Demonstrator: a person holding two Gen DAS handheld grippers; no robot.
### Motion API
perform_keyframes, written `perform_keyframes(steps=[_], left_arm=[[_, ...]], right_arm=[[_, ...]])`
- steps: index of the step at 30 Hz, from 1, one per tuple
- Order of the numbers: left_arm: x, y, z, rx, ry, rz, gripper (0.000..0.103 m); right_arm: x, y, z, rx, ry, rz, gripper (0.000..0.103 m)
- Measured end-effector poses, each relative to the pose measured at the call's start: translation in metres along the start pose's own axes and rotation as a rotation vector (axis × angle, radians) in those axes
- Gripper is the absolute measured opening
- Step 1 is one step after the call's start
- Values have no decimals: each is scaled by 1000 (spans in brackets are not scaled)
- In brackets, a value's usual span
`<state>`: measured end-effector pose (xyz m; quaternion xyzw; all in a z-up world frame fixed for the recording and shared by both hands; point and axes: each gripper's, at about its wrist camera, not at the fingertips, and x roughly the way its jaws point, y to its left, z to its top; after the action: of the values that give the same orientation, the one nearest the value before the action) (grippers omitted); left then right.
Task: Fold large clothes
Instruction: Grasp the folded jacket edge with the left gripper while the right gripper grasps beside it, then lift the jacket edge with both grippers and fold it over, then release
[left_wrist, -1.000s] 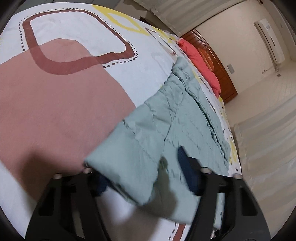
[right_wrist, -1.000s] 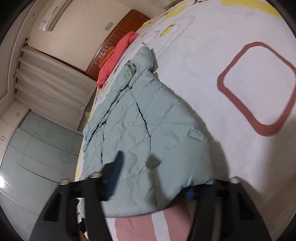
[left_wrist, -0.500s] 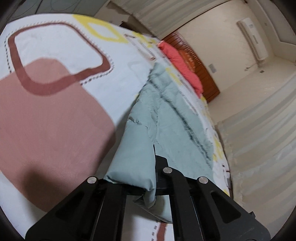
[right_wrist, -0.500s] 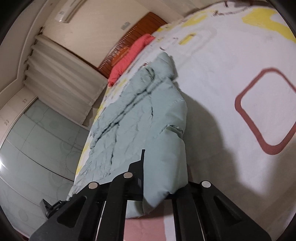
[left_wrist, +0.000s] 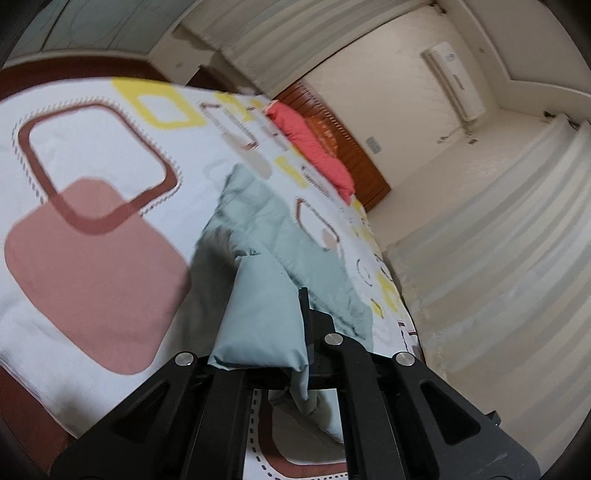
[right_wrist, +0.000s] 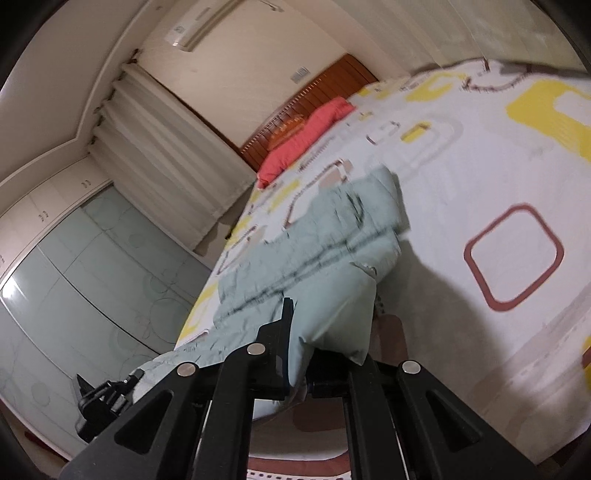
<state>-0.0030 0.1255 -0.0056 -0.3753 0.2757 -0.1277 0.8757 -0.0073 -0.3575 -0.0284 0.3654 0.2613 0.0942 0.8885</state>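
Observation:
A pale green quilted jacket (left_wrist: 266, 229) lies lengthwise on the bed, its far end flat on the sheet. My left gripper (left_wrist: 301, 339) is shut on one near corner, which hangs lifted off the bed. In the right wrist view the same jacket (right_wrist: 332, 236) stretches away, and my right gripper (right_wrist: 295, 347) is shut on the other near corner, also raised. The left gripper (right_wrist: 107, 398) shows as a dark shape at the lower left of that view. The pads of both grippers are hidden by fabric.
The bed sheet (left_wrist: 92, 155) is white with brown, pink and yellow rounded squares. A red pillow (left_wrist: 310, 144) lies by the wooden headboard (left_wrist: 347, 147). Curtains (left_wrist: 498, 258) hang along one side; glass wardrobe doors (right_wrist: 74, 280) stand on the other.
Both grippers went from open around the jacket's near hem to shut on its corners. They have since risen, lifting the near end off the bed.

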Motion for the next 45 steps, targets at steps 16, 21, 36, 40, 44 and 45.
perform_keyframes(steps=[16, 21, 36, 40, 44, 45], left_arm=[[151, -26, 114, 63, -22, 85, 2], [221, -15, 136, 75, 22, 165, 2], [346, 15, 145, 178, 109, 334, 3], [352, 13, 147, 170, 121, 338, 8], [333, 5, 151, 154, 86, 329, 61], [323, 1, 151, 157, 56, 332, 66]], right_arm=[[139, -2, 112, -17, -32, 1, 5], [204, -18, 134, 9, 18, -52, 5], [319, -70, 153, 84, 131, -188, 7], [322, -70, 154, 95, 153, -202, 17], [304, -61, 156, 76, 100, -202, 68], [296, -58, 156, 70, 77, -203, 68]])
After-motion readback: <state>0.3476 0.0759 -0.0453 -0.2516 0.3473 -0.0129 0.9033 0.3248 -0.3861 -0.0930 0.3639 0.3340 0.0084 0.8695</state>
